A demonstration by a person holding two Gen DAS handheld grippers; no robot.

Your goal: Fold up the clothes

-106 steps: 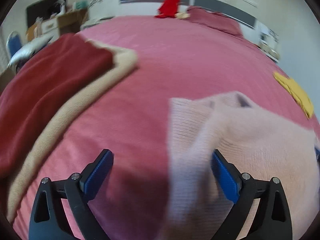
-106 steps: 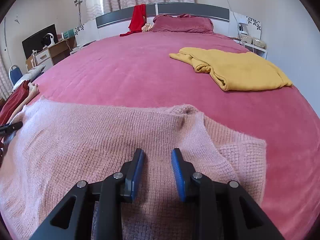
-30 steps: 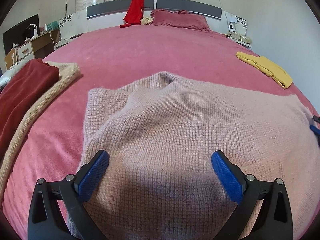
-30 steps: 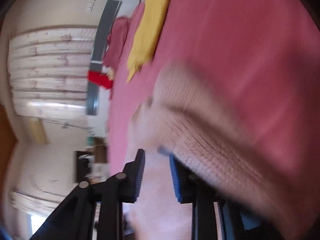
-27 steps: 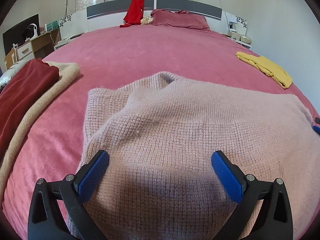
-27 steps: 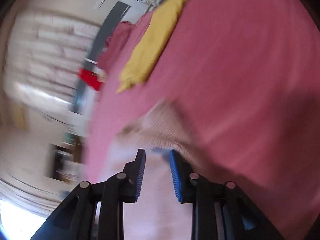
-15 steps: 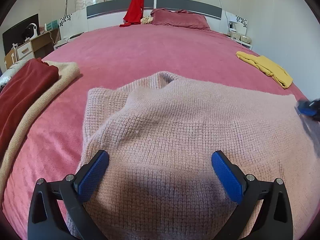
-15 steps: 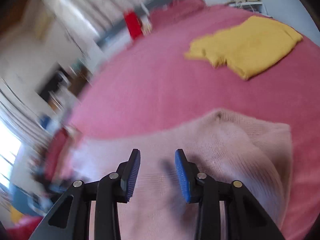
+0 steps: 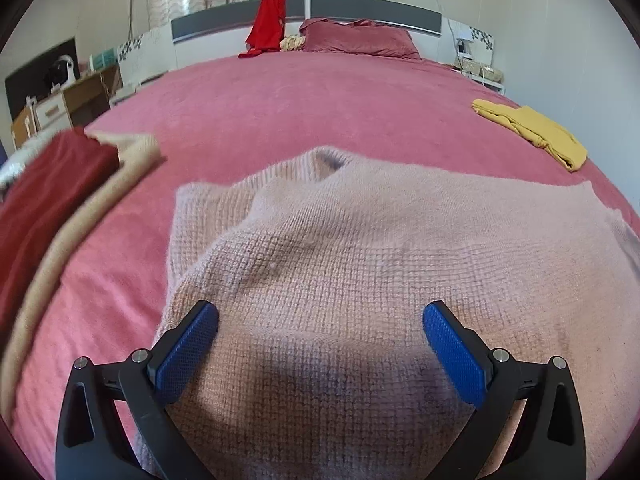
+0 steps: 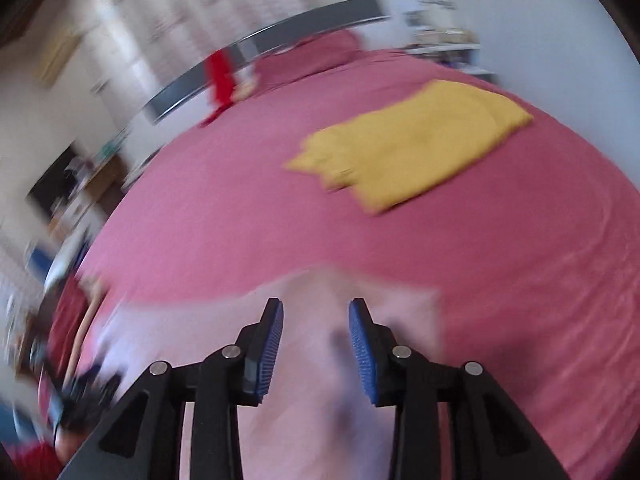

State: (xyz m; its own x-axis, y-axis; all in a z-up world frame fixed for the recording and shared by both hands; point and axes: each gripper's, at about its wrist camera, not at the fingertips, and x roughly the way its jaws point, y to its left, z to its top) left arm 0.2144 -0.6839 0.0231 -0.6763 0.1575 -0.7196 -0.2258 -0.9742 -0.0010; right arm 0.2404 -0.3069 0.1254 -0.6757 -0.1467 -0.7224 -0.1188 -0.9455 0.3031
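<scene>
A pale pink knitted sweater (image 9: pixel 360 248) lies spread on the bed, neckline toward the headboard, with its left sleeve folded in over the body. My left gripper (image 9: pixel 318 320) hovers low over the sweater's near part, wide open, with nothing between its blue pads (image 9: pixel 188 344). In the blurred right wrist view, the right gripper (image 10: pixel 316 318) stands over the sweater (image 10: pixel 304 360) near its right edge. It is open by a narrow gap and holds nothing.
The sweater lies on a pink-red bedspread (image 9: pixel 320 108). A folded dark red and beige pile (image 9: pixel 52 192) sits at the left, a yellow garment (image 9: pixel 532 132) at the right. A red garment (image 9: pixel 266 24) hangs on the headboard beside a pillow (image 9: pixel 356 36). Furniture lines the left wall.
The right gripper swung from a steep tilt back to level over the sweater's right side, and its jaws widened a little. It has left the left wrist view. My left gripper barely moved.
</scene>
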